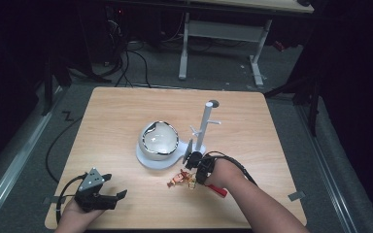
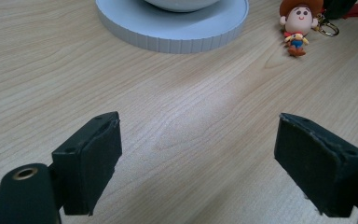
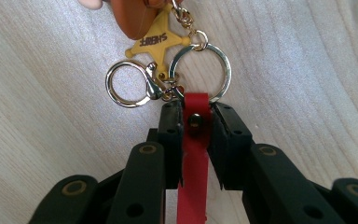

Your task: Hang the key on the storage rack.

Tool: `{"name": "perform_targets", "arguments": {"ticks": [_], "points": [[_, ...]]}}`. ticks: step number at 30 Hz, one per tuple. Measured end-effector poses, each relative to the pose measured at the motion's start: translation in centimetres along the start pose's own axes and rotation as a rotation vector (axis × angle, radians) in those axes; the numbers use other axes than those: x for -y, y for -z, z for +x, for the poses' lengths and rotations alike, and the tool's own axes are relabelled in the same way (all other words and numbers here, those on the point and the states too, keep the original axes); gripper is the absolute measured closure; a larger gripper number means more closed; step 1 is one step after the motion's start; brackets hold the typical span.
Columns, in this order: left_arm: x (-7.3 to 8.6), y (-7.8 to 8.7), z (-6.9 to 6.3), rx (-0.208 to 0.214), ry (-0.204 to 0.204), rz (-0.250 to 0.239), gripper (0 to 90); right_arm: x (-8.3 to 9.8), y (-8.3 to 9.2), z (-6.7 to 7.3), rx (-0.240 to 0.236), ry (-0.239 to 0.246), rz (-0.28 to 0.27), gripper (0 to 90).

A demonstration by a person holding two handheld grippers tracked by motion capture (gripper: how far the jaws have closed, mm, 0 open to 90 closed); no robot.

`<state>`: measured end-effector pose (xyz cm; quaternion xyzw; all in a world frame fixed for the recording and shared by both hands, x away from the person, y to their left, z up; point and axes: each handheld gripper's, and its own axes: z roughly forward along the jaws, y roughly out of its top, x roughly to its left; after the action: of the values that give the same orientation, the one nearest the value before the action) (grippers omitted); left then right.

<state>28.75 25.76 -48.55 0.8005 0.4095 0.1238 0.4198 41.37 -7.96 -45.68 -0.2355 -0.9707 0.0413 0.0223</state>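
You're working over the pale wood-grain worktop [image 1: 126, 121], where the round white base with its bowl-shaped mirror [image 1: 158, 145] sits mid-surface, and the white hanger post with short side pegs [image 1: 205, 127] stands upright at the base's right edge. Your left tool [image 1: 108, 191] rests near the front left corner, jaws spread wide with nothing between them, well away from the action. Your right tool [image 3: 195, 122] is clamped on the red strap [image 3: 193, 154] of the cowboy-doll keychain [image 1: 179, 178], which lies on the wood just in front of the base, its yellow star-shaped sheriff badge [image 3: 157, 41] and silver split ring [image 3: 200, 65] trailing ahead of the jaws. This looks like the pick-up step, grip made, lift not yet begun. Next you'd raise it clear and bring the ring toward a peg, keeping the strap pinched squarely so nothing swings.
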Motion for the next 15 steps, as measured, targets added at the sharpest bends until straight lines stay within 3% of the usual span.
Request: {"name": "perform_targets", "arguments": {"ticks": [8, 15], "points": [[0.1, 0.0, 0.2, -0.001, 0.006, 0.004, 15.6, 0.2, 1.0, 0.5, -0.030, 0.028, 0.018, 74.8], [0.1, 0.0, 0.0, 0.000, 0.001, 0.008, 15.6, 1.7, 5.0, 0.0, -0.030, -0.029, -0.013, 74.8]]}}
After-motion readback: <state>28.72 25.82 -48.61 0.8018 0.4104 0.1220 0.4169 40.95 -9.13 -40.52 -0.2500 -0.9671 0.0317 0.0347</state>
